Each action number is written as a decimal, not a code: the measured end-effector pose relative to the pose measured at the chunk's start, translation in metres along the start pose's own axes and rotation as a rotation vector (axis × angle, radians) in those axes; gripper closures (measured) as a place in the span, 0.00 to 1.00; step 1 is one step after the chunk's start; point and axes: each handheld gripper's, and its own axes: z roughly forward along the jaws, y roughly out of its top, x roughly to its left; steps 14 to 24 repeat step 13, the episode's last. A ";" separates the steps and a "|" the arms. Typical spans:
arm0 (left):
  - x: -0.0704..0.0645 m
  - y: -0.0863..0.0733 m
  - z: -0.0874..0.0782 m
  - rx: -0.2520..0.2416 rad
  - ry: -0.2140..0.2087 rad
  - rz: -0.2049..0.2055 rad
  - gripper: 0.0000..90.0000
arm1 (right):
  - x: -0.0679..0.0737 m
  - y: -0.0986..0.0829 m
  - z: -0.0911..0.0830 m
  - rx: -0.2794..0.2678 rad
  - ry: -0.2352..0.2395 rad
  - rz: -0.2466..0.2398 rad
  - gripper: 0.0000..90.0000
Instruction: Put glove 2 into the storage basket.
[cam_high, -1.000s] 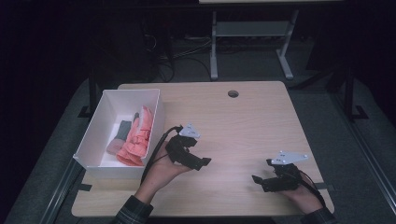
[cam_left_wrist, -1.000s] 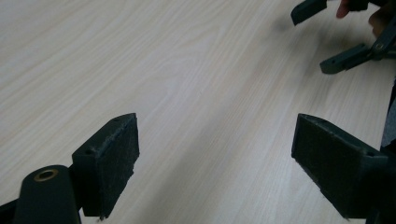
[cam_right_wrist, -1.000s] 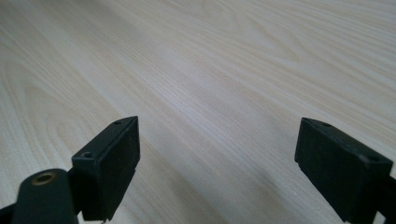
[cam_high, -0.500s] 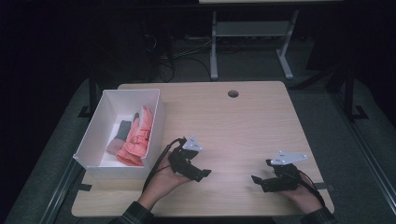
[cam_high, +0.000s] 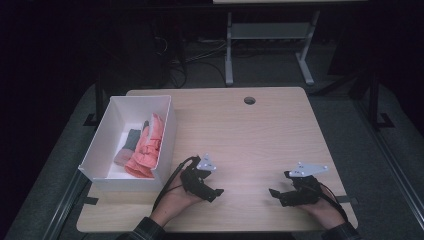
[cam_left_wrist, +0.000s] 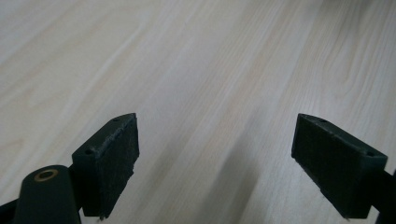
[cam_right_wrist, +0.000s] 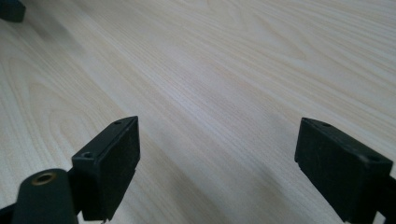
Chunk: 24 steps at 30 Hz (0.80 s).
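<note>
Pale wood is lying bare between the jaws of both grippers, which are standing wide and holding nothing. Left gripper (cam_high: 216, 192) is resting near the table's (cam_high: 260, 135) front edge, just right of the white box (cam_high: 165, 145) holding the pink cloth (cam_high: 146, 150). Right gripper (cam_high: 274, 193) is sitting well apart, toward the front right corner.

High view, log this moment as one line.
left hand-held gripper: open, empty | right hand-held gripper: open, empty | white box: holds pink cloth
</note>
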 end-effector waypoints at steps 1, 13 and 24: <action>0.000 -0.002 0.002 0.012 -0.002 0.005 0.16 | 0.000 0.000 0.000 -0.001 0.001 -0.003 0.15; 0.001 -0.007 0.007 0.025 -0.010 -0.001 0.16 | 0.000 0.000 0.001 0.009 0.005 -0.009 0.15; 0.001 -0.007 0.007 0.025 -0.010 -0.001 0.16 | 0.000 0.000 0.001 0.009 0.005 -0.009 0.15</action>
